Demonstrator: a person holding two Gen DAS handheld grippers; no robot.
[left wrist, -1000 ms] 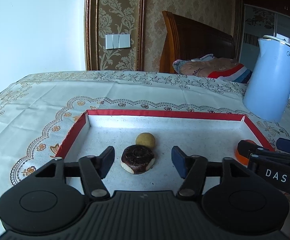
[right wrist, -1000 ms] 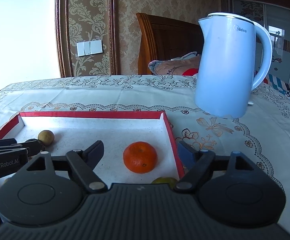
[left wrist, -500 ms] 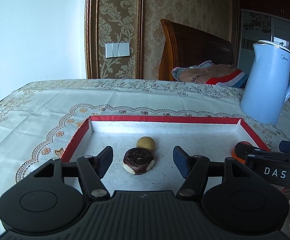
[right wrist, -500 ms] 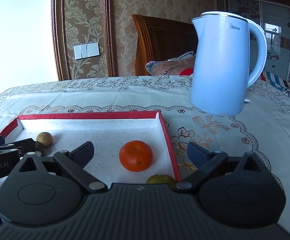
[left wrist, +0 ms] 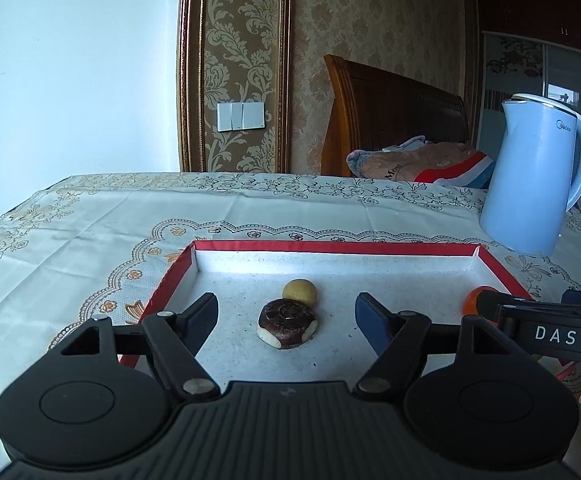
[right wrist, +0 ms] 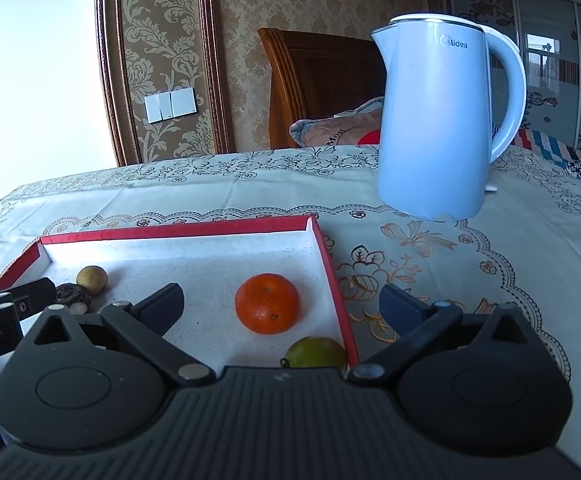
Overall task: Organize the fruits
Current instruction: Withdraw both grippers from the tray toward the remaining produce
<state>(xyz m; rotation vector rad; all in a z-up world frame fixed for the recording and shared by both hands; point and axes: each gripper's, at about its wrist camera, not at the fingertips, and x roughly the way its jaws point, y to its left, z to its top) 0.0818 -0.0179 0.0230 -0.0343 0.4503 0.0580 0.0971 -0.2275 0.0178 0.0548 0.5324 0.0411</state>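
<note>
Black jaws of the left gripper [left wrist: 286,314] and right gripper [right wrist: 280,306], lately widened, are spread around nothing. Beyond them, in the red-rimmed tray [right wrist: 178,232], an orange [right wrist: 268,303], green fruit [right wrist: 315,353], dark halved fruit [left wrist: 288,323] and small yellowish fruit [left wrist: 299,291] are seen.

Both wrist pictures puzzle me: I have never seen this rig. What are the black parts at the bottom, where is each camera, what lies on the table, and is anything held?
No robot: a person holds a two-finger gripper in each hand, with a camera looking along its fingers. The black parts are the left gripper and right gripper. Both have just been opening, and neither holds anything. On the tablecloth sits a red-edged tray with an orange, a green fruit, a small yellowish fruit and a dark brown fruit. A blue kettle stands beside the tray.
</note>
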